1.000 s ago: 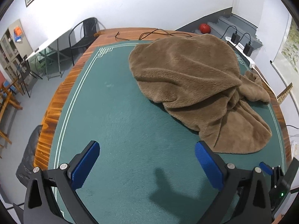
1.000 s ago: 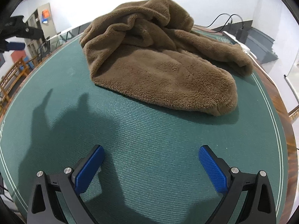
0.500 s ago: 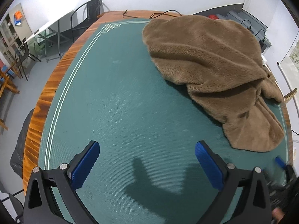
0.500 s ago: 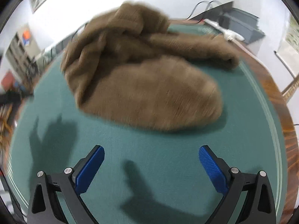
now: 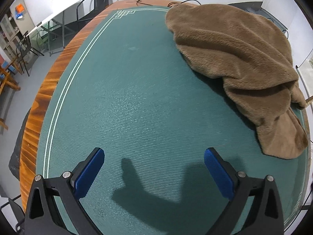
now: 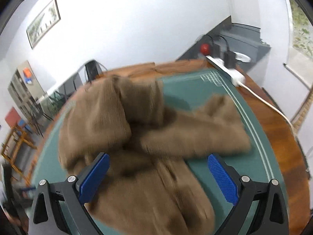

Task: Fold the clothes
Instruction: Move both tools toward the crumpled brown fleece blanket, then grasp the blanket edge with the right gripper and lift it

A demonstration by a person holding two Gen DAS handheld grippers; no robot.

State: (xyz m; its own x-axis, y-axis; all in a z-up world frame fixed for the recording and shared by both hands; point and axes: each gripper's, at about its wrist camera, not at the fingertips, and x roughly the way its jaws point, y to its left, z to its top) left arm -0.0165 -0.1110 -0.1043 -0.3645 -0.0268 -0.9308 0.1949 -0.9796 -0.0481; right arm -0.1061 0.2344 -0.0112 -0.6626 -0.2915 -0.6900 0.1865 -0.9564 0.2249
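A crumpled brown fleece garment [image 5: 240, 58] lies in a heap on the green mat [image 5: 137, 98], at the right and far side in the left wrist view. My left gripper [image 5: 154, 160] is open above bare mat, well short of the garment, nothing between its blue pads. In the right wrist view the garment [image 6: 148, 137] is blurred and fills the middle. My right gripper [image 6: 158, 168] is open and hovers over the garment's near part, its blue pads [image 6: 221, 178] spread on either side of the cloth.
The wooden table edge [image 5: 49, 82] rims the mat. A white power strip [image 6: 228, 70] with plugs and a cable sits at the far right corner. Chairs [image 5: 93, 2] and a glass table stand beyond the table's left side.
My right gripper has moved forward and over the garment, tilting up toward the room. The left gripper has shifted left, so the garment sits farther right in its view. Both stay open.
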